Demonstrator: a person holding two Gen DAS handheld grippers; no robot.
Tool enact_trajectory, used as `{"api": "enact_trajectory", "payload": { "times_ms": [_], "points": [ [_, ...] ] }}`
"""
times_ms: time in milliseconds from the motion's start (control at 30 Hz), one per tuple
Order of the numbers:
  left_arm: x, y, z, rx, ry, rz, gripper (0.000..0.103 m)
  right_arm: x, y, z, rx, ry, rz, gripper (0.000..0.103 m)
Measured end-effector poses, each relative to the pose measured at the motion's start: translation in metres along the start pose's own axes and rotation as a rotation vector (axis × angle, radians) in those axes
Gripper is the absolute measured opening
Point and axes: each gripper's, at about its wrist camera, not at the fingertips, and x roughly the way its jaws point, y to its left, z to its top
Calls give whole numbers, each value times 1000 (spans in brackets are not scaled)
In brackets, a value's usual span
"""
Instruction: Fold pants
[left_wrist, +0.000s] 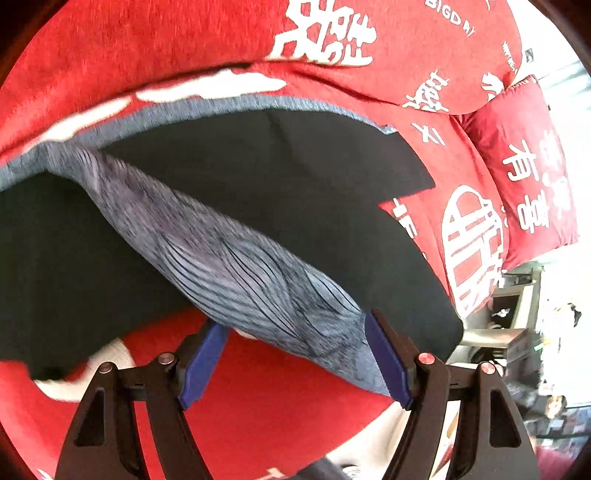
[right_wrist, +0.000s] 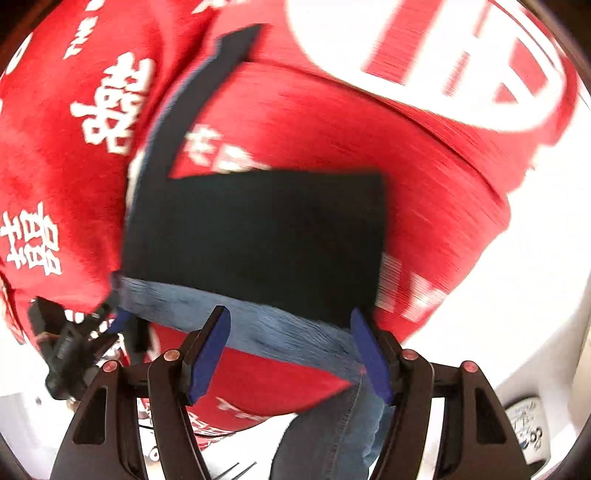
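Dark navy pants (left_wrist: 258, 192) with a grey-blue ribbed waistband (left_wrist: 236, 266) lie spread on a red bed cover (left_wrist: 280, 398). My left gripper (left_wrist: 295, 354) is open, its blue pads (left_wrist: 203, 365) on either side of the waistband end, just above the cover. In the right wrist view the pants (right_wrist: 258, 236) lie flat, waistband (right_wrist: 240, 317) nearest me. My right gripper (right_wrist: 291, 350) is open, its pads (right_wrist: 369, 358) astride the waistband edge. The left gripper (right_wrist: 74, 347) shows at the far left.
The red cover with white characters (right_wrist: 110, 103) fills the bed. A red pillow (left_wrist: 528, 173) lies at the right. Room furniture (left_wrist: 517, 317) stands beyond the bed's edge. A person's jeans leg (right_wrist: 332, 435) and a shoe (right_wrist: 528, 428) are below.
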Motion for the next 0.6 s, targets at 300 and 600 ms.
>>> {"api": "enact_trajectory", "payload": {
  "times_ms": [300, 600],
  "points": [
    [40, -9, -12, -55, 69, -23, 72, 37, -32, 1, 85, 190, 246, 20],
    [3, -45, 52, -96, -38, -59, 53, -32, 56, 99, -71, 210, 482, 15]
  ]
}}
